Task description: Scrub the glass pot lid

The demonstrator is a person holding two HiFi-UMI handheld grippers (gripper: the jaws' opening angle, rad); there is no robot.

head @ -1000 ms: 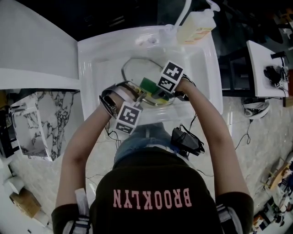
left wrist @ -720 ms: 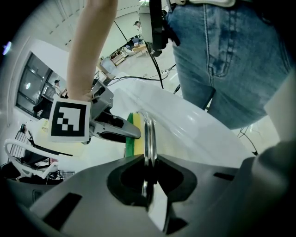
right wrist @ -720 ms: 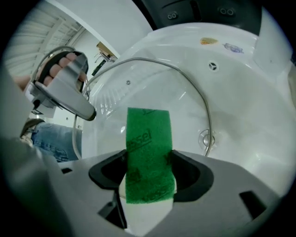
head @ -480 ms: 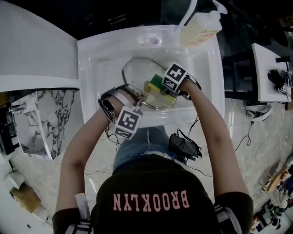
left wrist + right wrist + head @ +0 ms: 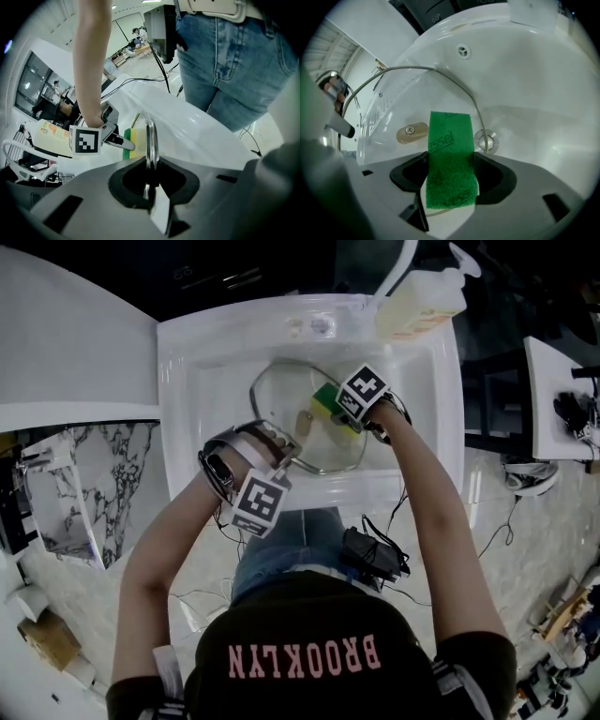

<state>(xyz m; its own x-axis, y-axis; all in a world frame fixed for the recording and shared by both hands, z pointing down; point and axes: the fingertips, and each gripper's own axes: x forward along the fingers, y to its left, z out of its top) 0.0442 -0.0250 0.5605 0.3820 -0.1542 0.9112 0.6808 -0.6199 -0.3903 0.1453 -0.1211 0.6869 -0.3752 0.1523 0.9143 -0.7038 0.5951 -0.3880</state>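
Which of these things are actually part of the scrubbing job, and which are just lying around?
In use: glass pot lid, clamped at its rim by the left gripper; green sponge, held by the right gripper; sink.
Lying about: soap bottle at the sink's back corner; marble-patterned panel; cardboard box.

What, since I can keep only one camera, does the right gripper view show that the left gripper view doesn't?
Only the right gripper view: the round metal drain of the white sink and the tan knob on the round glass pot lid. Only the left gripper view: the person's blue jeans and the right gripper from outside. Both: that lid, that sink, the green-and-yellow sponge.
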